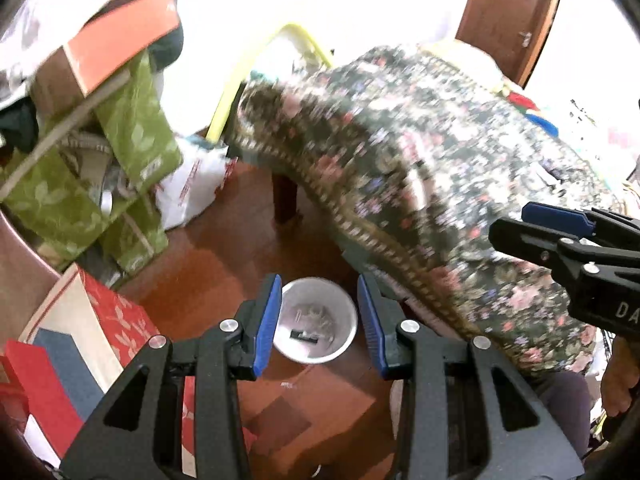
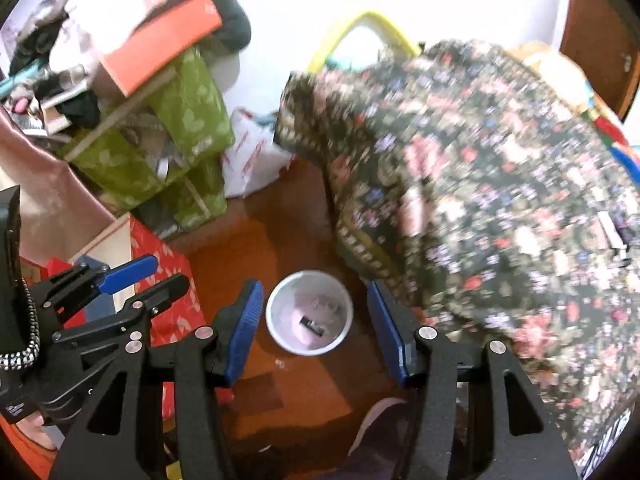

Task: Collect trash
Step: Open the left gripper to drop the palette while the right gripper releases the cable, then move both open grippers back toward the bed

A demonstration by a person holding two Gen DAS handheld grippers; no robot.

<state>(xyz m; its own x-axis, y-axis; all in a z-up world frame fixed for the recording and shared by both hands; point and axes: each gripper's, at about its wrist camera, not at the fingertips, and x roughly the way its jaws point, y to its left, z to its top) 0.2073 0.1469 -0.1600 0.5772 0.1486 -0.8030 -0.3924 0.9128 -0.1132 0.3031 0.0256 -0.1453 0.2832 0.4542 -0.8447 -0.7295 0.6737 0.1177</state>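
A white round bin (image 1: 318,320) stands on the wooden floor, straight below both grippers, also seen as the bin (image 2: 309,312) in the right wrist view. Inside lie a small dark item (image 2: 312,326) and several pale scraps. My left gripper (image 1: 320,322) hangs high above the bin, its blue pads apart and nothing between them. My right gripper (image 2: 316,332) is likewise open and empty over the bin. Each gripper shows in the other's view: the right gripper (image 1: 510,222) at the right edge, the left gripper (image 2: 170,271) at the left.
A table under a floral cloth (image 1: 420,184) fills the right side. At left are green leaf-print bags (image 1: 132,128), an orange box (image 1: 116,44), a red gift bag (image 2: 164,280) and a white plastic bag (image 1: 192,184). A yellow frame (image 1: 256,64) leans at the wall.
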